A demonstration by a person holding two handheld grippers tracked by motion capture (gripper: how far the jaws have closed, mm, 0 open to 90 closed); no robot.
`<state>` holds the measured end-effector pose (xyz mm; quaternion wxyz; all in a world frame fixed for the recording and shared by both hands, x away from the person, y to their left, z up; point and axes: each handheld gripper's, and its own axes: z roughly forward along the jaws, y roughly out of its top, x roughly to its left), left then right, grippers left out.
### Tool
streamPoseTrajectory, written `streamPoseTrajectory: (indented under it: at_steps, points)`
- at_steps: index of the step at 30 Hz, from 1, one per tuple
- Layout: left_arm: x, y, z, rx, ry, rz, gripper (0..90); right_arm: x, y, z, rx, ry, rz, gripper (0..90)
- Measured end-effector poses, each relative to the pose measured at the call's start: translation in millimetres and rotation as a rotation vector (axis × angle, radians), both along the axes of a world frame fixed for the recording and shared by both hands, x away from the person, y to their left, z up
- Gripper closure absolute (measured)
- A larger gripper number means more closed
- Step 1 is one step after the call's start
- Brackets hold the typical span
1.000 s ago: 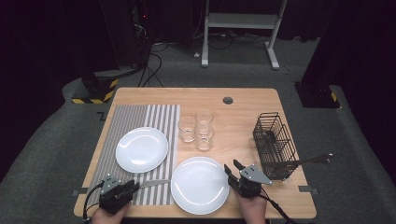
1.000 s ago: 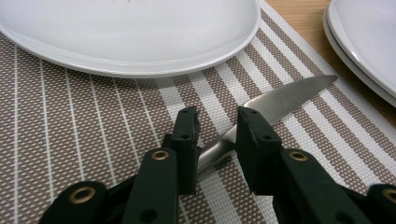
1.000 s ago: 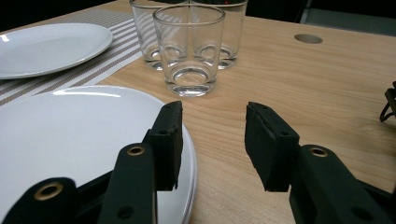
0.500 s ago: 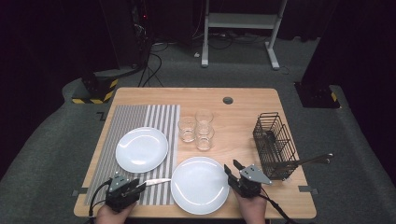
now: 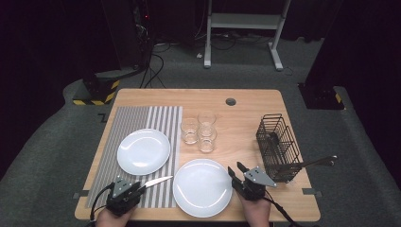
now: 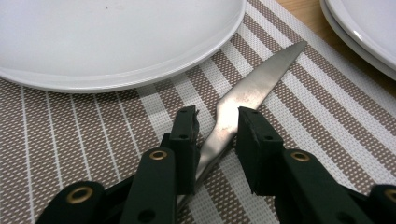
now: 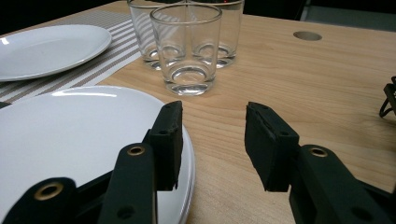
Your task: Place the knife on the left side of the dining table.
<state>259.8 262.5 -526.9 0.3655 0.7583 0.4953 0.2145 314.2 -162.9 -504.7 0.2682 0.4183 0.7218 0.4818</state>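
Note:
A silver table knife (image 5: pixel 158 180) lies on the striped placemat (image 5: pixel 137 118), its blade pointing right toward the front white plate (image 5: pixel 202 187). My left gripper (image 5: pixel 137 187) is at the mat's near edge with the knife (image 6: pixel 252 88) between its jaws. Those jaws have just been closing. In the left gripper view (image 6: pixel 217 119) the right pad sits against the knife and a gap remains at the left pad. My right gripper (image 5: pixel 235 169) stands open beside the front plate's right rim (image 7: pixel 187 154), nothing between its jaws (image 7: pixel 214 126).
A second white plate (image 5: pixel 143 151) sits on the mat behind the knife. Three clear glasses (image 5: pixel 198 131) stand mid-table. At the right, a black wire basket (image 5: pixel 278 146) holds cutlery, with a handle (image 5: pixel 321 161) poking out. The table's near edge is just below both hands.
My left gripper has edged slightly forward along the knife, whose tip has swung a little toward the far side. The right gripper has kept still.

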Motion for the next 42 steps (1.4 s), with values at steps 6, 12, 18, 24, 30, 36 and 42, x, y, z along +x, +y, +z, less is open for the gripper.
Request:
streamPoseTrajectory:
  at_steps: [6, 12, 18, 24, 30, 36, 42]
  points:
    - [-1.7, 5.1, 0.0, -0.002, 0.001, 0.01, 70.4, 0.1, 0.1, 0.0, 0.001, -0.001, -0.002, 56.9]
    - [-5.7, 12.8, -0.3, -0.002, -0.002, 0.019, 70.7, 0.2, 0.4, -0.4, 0.0, 0.002, -0.002, 56.9]
    - [-7.5, 19.0, -0.2, -0.031, 0.012, 0.035, 68.9, 0.4, 0.9, -0.8, 0.001, 0.003, -0.002, 57.0]
    - [-8.5, 25.3, 0.8, -0.033, 0.02, 0.055, 61.6, 0.4, 1.2, -0.6, 0.002, 0.003, -0.002, 56.9]
    - [-14.6, 37.5, 2.7, -0.014, 0.029, 0.093, 59.0, 0.6, 1.1, -0.8, 0.001, 0.003, -0.002, 56.9]
    - [-18.2, 47.0, 2.9, -0.012, 0.034, 0.111, 54.6, 0.6, 2.6, -1.5, -0.002, 0.007, -0.002, 56.9]
    - [-21.6, 55.0, 3.4, -0.018, 0.048, 0.124, 50.4, 0.8, 2.9, -1.6, 0.0, 0.009, -0.003, 57.0]
